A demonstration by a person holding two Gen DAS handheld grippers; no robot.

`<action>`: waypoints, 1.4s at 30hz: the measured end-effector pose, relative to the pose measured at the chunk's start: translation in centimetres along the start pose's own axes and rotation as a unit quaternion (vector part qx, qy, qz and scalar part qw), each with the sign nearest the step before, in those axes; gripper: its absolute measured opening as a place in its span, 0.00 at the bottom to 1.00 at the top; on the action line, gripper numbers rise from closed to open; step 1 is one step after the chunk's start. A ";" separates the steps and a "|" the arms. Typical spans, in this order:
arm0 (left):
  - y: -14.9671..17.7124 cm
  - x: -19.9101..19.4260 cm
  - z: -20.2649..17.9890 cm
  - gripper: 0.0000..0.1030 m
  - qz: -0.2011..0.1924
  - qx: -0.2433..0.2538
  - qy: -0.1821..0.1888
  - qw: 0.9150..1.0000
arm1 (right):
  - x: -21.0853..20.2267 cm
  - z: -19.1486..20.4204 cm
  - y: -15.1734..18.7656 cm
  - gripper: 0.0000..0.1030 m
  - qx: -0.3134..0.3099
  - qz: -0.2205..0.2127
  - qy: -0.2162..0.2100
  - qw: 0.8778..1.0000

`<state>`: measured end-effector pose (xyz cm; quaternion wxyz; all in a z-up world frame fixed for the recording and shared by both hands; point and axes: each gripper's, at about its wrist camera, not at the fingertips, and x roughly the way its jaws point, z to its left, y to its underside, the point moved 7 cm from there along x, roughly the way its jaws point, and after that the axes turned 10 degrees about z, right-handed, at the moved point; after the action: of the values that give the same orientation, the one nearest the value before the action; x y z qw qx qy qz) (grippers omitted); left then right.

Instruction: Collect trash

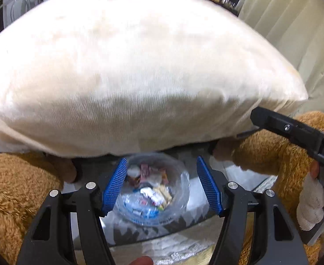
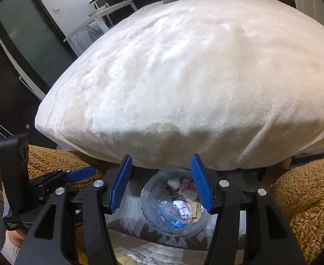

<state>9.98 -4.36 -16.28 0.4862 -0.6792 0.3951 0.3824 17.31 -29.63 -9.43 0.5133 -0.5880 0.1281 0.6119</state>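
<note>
Inspector: Fingers [image 1: 115, 187] on the left gripper [image 1: 161, 184] stand parted with nothing between the blue pads. Same finding on the right gripper [image 2: 161, 183]: parted, unloaded.

Operator: And the trash?

Inspector: Wrappers and scraps [image 1: 149, 187] sit inside a clear plastic bag [image 1: 182, 190] with a rounded open mouth, low in both wrist views, directly below and between each pair of fingers. A large cream plush cushion [image 1: 140, 66] fills the upper part of both views and overhangs the far side of the bag. Brown fleece sleeves [image 2: 305, 198] flank it left and right.

Operator: Step in hand, as you judge it?

Inspector: Most likely securing the bag itself, since the loose pieces visible are already inside it. I cannot tell what the bag rests on; a grey patterned surface [image 1: 197, 218] shows beneath.

Operator: How should that be done well?

Inspector: Take the film at the rim, one gripper on each side, not the contents. Thin plastic slips and bunches, so pinch a fold of it squarely between the ribbed pads. Keep both sides level so the mouth faces up and nothing spills. Stay clear of the cushion edge when approaching, as its pile could catch in the fingers.

Operator: Risk?

Inspector: Closing on one layer only, so that the bag tips when raised.
</note>
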 end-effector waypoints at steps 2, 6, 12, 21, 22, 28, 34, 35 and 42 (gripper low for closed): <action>-0.5 -1.3 0.0 0.65 -0.035 0.004 -0.006 0.999 | -1.2 0.5 -0.2 0.54 -0.022 -0.030 0.014 0.999; -1.4 -3.8 -0.1 0.72 -0.094 0.015 -0.014 0.995 | -3.2 1.0 -0.6 0.54 -0.059 -0.084 0.047 0.994; -1.8 -6.9 -1.0 0.72 -0.163 0.047 -0.035 0.985 | -5.1 1.4 -0.8 0.54 -0.086 -0.127 0.078 0.985; -1.8 -9.8 -1.8 0.93 -0.221 0.064 -0.027 0.973 | -7.3 1.5 -1.0 0.66 -0.100 -0.168 0.084 0.977; -1.9 -9.8 -1.8 0.94 -0.222 0.063 -0.024 0.973 | -7.6 1.4 -1.1 0.70 -0.099 -0.173 0.086 0.976; -1.7 -10.4 -1.8 0.94 -0.238 0.057 -0.029 0.969 | -8.8 1.0 -1.5 0.95 -0.090 -0.209 0.079 0.971; -1.7 -11.4 -2.0 0.94 -0.262 0.061 -0.024 0.963 | -8.5 1.6 -1.8 0.95 -0.112 -0.215 0.063 0.968; -1.7 -11.6 -2.0 0.94 -0.266 0.062 -0.025 0.962 | -8.7 1.6 -1.6 0.95 -0.113 -0.219 0.065 0.967; -1.8 -12.0 -1.9 0.94 -0.276 0.056 -0.029 0.959 | -8.6 1.1 -1.8 0.95 -0.105 -0.223 0.062 0.967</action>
<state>7.16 -3.81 -4.35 0.6216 -0.7220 0.1989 0.2296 16.16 -32.10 -0.95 0.5630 -0.6891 -0.0395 0.4546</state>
